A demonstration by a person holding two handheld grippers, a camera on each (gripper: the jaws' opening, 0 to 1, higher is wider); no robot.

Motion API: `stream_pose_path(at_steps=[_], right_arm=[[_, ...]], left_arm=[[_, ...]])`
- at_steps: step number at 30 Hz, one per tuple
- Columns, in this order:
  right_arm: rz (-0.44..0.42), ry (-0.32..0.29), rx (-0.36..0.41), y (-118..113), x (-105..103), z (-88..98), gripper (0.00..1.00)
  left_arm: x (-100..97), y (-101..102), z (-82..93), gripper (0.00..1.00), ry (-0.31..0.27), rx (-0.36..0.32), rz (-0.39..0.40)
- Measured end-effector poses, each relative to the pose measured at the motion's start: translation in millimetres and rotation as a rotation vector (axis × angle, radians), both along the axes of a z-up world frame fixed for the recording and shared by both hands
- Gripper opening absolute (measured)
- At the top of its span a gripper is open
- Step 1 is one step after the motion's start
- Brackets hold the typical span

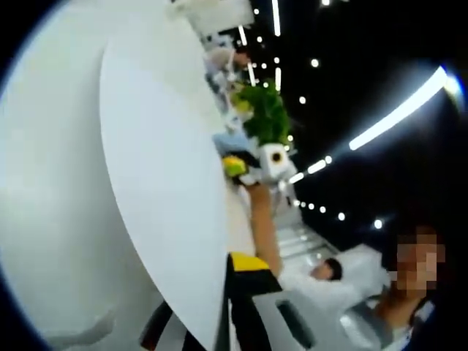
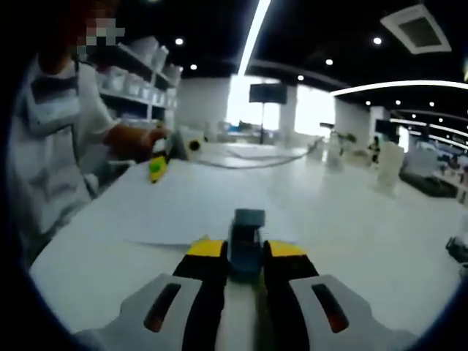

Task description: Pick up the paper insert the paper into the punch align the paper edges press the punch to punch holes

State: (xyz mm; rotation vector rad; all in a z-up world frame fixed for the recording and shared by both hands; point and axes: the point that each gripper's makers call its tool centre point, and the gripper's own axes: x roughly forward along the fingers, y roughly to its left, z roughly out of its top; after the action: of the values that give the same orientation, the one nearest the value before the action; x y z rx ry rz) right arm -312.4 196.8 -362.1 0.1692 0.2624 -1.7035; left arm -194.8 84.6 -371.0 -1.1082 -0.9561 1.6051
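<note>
A large white sheet of paper point(image 1: 161, 183) stands across the left gripper view, its edge running down into my left gripper point(image 1: 228, 272), which is shut on it; one yellow-tipped jaw shows and the sheet hides the other. In the right gripper view the paper point(image 2: 183, 208) lies flat on the white table point(image 2: 351, 212), reaching from my left gripper point(image 2: 157, 170) at its far corner to a small dark-blue hole punch point(image 2: 247, 219). My right gripper point(image 2: 246, 252) has its yellow-tipped jaws shut on the punch's sides. The right gripper point(image 1: 238, 167) also shows past the paper's edge.
A person point(image 2: 51, 131) stands at the table's left side, one hand on the left gripper. Shelves point(image 2: 139, 73) with white items line the back left. A white upright object point(image 2: 387, 168) stands far right on the table. A green plant point(image 1: 263, 110) sits beyond the paper.
</note>
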Motion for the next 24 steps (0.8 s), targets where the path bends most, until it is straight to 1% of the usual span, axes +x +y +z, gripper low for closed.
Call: stream_pose_path(at_steps=[6,10,12,13,17,18,20,21,22,23,24], right_arm=[[-0.005,0.006,0.001,0.4,-0.4,0.3,0.23],[-0.008,0.008,0.001,0.9,-2.4,0.2,0.23],[-0.010,0.010,0.001,1.0,-2.6,0.2,0.23],[-0.011,0.011,0.002,1.1,-2.9,0.2,0.23],[-0.011,0.013,0.002,1.0,-2.9,0.2,0.23],[-0.010,0.016,0.003,1.2,-3.5,0.2,0.23],[-0.009,0.021,0.004,1.0,-3.4,0.2,0.23],[-0.008,0.026,0.005,0.7,-3.2,0.2,0.23],[-0.008,0.027,0.005,0.7,-3.2,0.3,0.23],[-0.009,0.033,0.005,0.3,-3.0,0.4,0.23],[-0.010,0.034,0.005,0.3,-3.1,0.4,0.23]], left_arm=[[7.8,4.0,1.3,0.04,0.000,-0.003,-0.014],[9.5,6.4,2.3,0.04,-0.013,0.008,-0.024],[8.9,6.3,1.3,0.04,-0.004,-0.009,-0.020],[5.9,5.4,-1.0,0.04,0.054,-0.041,-0.007],[9.5,7.0,3.3,0.05,0.061,-0.037,-0.006],[3.0,6.7,6.3,0.07,0.133,-0.045,0.017],[-1.5,5.1,7.5,0.15,0.214,-0.084,0.030],[1.3,6.3,9.3,0.16,0.225,-0.086,0.014],[2.4,7.5,10.6,0.17,0.217,-0.081,0.009],[4.4,8.7,11.7,0.21,0.222,-0.082,0.002],[3.4,8.8,10.8,0.25,0.240,-0.093,-0.001]])
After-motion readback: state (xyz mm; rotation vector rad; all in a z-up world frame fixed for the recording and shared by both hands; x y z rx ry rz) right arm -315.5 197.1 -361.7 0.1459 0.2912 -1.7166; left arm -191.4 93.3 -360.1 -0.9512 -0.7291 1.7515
